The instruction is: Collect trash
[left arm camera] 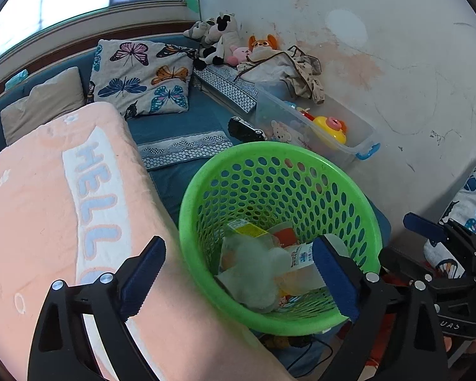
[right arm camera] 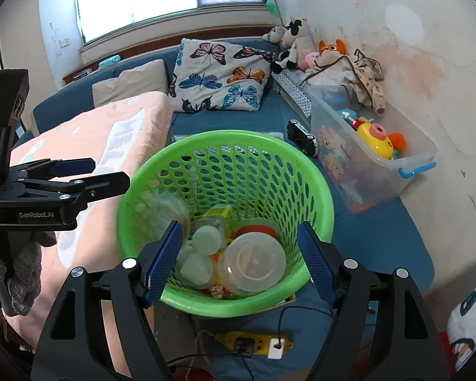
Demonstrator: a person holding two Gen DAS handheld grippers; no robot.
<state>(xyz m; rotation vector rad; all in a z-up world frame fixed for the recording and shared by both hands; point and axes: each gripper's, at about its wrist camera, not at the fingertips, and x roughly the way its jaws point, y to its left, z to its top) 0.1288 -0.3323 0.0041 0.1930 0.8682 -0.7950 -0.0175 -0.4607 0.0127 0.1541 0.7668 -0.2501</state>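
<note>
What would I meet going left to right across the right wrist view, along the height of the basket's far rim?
Left gripper → pink blanket → green basket → toy car → clear toy bin → stained wall.

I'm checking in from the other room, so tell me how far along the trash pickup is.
Mostly done, it seems. The green basket already holds trash: clear plastic cups and lids, wrappers, a yellow carton. In hand: nothing; the right tongs hang open over the basket, and the left tongs are open too. Left: no loose trash visible on the blue couch.
</note>
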